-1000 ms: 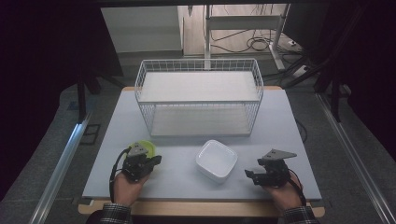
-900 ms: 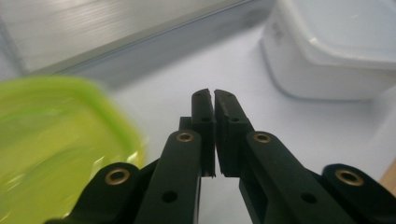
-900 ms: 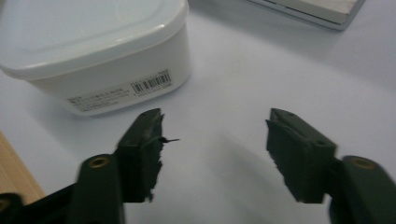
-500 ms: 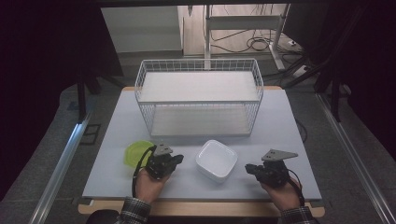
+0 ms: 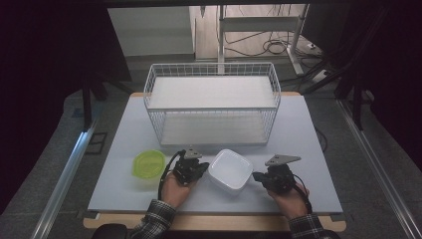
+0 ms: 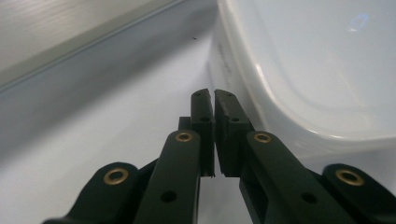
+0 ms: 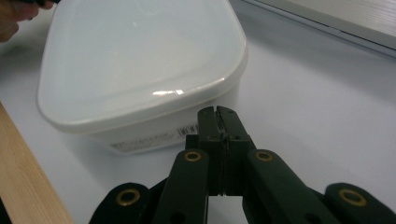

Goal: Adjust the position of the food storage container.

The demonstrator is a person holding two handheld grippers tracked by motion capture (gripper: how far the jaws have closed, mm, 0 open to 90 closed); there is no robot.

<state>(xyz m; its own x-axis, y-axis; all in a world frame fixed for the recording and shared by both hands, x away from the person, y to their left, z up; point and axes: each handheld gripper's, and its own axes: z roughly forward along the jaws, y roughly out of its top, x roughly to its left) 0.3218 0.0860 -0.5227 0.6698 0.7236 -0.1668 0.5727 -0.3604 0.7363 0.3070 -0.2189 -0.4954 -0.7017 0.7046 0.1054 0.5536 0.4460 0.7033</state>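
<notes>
A white lidded square container (image 5: 230, 171) lies on the pale table (image 5: 308, 134) near its front edge, between my two grippers. My left gripper (image 5: 203, 168) sits at the container's left side, jaws shut and empty. In the left gripper view the shut gripper (image 6: 215, 95) lies close alongside the container's wall (image 6: 233, 74); I cannot tell whether they touch. My right gripper (image 5: 257, 176) points at the container from the right, also shut on nothing. In the right gripper view the gripper (image 7: 217, 112) stops just short of the container's labelled side (image 7: 154, 137).
A lime green bowl (image 5: 149, 164) stands left of my left hand. A white wire basket (image 5: 211, 107) with a shelf takes up the back middle of the table. The wooden front edge (image 7: 23, 186) runs close behind the right gripper.
My left hand has moved right, from the green bowl to the white container's left side. The right hand has edged left toward the container. The bowl and the container have stayed put.
</notes>
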